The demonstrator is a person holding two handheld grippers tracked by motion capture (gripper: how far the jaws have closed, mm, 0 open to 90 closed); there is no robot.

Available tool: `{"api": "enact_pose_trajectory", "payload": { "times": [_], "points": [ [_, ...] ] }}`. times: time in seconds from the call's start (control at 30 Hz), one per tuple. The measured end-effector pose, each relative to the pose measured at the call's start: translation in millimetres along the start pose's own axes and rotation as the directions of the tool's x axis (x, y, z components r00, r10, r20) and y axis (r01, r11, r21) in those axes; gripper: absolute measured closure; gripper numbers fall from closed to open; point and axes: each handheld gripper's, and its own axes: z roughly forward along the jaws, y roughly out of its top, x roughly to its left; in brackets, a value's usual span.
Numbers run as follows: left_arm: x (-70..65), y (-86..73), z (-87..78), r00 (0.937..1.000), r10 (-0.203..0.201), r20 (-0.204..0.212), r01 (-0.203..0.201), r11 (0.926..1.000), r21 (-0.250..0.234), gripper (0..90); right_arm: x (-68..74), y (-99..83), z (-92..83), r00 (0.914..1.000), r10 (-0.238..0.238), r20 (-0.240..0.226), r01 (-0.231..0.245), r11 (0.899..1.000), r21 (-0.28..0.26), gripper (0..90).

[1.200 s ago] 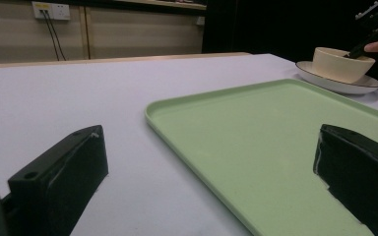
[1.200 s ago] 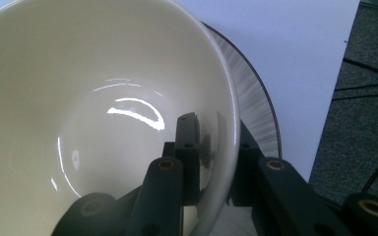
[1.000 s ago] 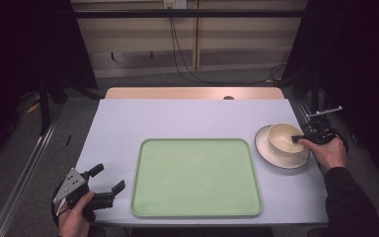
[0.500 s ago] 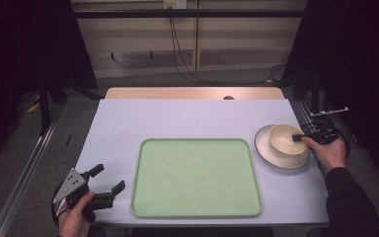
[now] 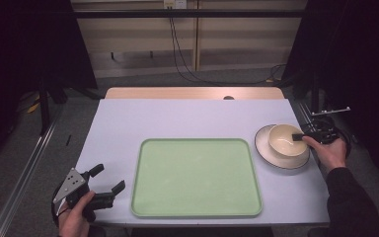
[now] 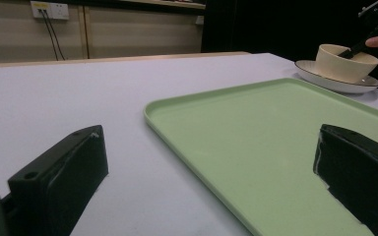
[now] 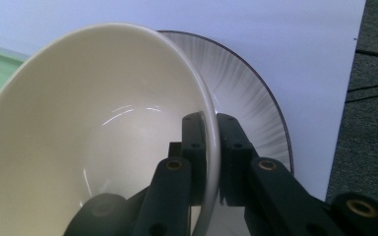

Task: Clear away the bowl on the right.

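Now the right gripper [image 7: 210, 147] has its jaws pinched on the rim of the cream bowl [image 5: 287, 140], one jaw inside the wall and one outside; half a second ago they already sat at that rim, and a second ago much the same, so the change is slight, a small settling of the hand [image 5: 331, 153] rather than a lift; I judge the grip is made and the bowl is ready to come off its plate [image 5: 276, 159], which lies just under and beyond the outer jaw; in the right gripper view the bowl looks tipped, though that may be the camera's own turn; the green tray [image 5: 196, 177] lies well off past the inner jaw and would be the likely place to set it; the left gripper [image 5: 107, 182] has not moved in that time, its jaws wide apart and holding nothing, with the near corner of the tray between and ahead of them; the counter [image 5: 187, 118] is a pale lilac sheet over a wooden top; beyond it, a panelled wall with sockets and hanging cables; the room to either side is dark.
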Motion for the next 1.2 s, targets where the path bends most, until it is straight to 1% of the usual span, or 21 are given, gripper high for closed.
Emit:
{"api": "enact_pose_trajectory", "payload": {
  "times": [0.07,0.1,0.23,0.37,0.47,0.57,0.63,0.67,0.77,0.87,0.97,1.07,1.1,1.13,1.2],
  "points": [
    [0.5,0.1,-0.5,1.0,0.004,-0.004,-0.004,1.0,0.001,0.0,0.0,-0.1,-0.2,1.0,0.002,-0.004,-0.002,1.0,-0.001,84.1],
    [0.4,0.0,-0.6,1.0,0.001,0.0,-0.001,1.0,0.001,0.0,-0.2,0.0,-0.6,1.0,-0.003,-0.005,0.003,1.0,-0.001,84.1],
    [0.5,0.1,-0.5,1.0,0.003,-0.004,-0.003,1.0,0.001,0.0,0.8,0.4,-1.9,0.9999,-0.011,-0.005,0.011,1.0,-0.008,83.9],
    [0.4,0.0,-0.5,1.0,0.0,0.0,0.0,1.0,0.0,0.0,1.5,0.4,-2.5,0.9998,-0.002,-0.018,0.002,1.0,-0.01,83.8],
    [0.4,0.1,-0.6,1.0,0.003,-0.004,-0.003,1.0,0.002,0.0,2.3,0.9,-3.3,0.9998,-0.011,-0.016,0.01,1.0,-0.02,83.7],
    [0.3,0.1,-0.7,1.0,0.004,-0.005,-0.004,1.0,0.001,0.0,2.9,1.2,-4.9,0.9997,-0.008,-0.024,0.008,1.0,-0.028,83.7],
    [-0.6,0.1,-0.1,1.0,-0.002,0.001,0.002,1.0,-0.003,0.0,2.9,1.0,-5.7,0.9994,-0.007,-0.034,0.006,0.999,-0.034,83.7],
    [-0.3,0.2,-0.4,1.0,0.001,0.003,-0.001,1.0,0.0,0.0,2.6,1.2,-6.4,0.9994,-0.015,-0.032,0.014,0.999,-0.036,83.7],
    [-0.2,0.2,-0.4,1.0,0.002,0.003,-0.002,1.0,0.001,0.0,3.9,1.9,-7.5,0.999,-0.019,-0.04,0.017,0.999,-0.043,83.6],
    [-0.6,0.0,0.1,1.0,-0.005,0.001,0.005,1.0,-0.005,0.1,4.2,2.4,-9.3,0.9989,-0.016,-0.043,0.014,0.999,-0.051,83.5],
    [0.0,0.1,-0.4,1.0,0.002,0.003,-0.002,1.0,0.0,0.0,4.0,2.6,-11.9,0.9989,-0.015,-0.044,0.012,0.998,-0.064,83.6],
    [-0.6,0.1,0.0,1.0,-0.004,0.002,0.004,1.0,-0.004,0.0,4.6,3.0,-14.8,0.9984,-0.013,-0.054,0.009,0.997,-0.075,83.6],
    [-0.5,0.2,0.0,1.0,-0.002,0.004,0.002,1.0,-0.005,0.0,5.3,3.0,-15.5,0.9983,-0.01,-0.057,0.006,0.997,-0.076,83.6],
    [0.2,0.3,-0.4,1.0,0.006,0.002,-0.006,1.0,0.001,0.0,5.5,3.2,-15.9,0.9984,-0.019,-0.052,0.015,0.996,-0.083,83.6],
    [0.0,0.3,-0.5,1.0,0.006,0.002,-0.006,1.0,0.002,0.0,6.7,3.8,-17.6,0.9982,-0.021,-0.057,0.017,0.997,-0.082,83.5]
  ]
}}
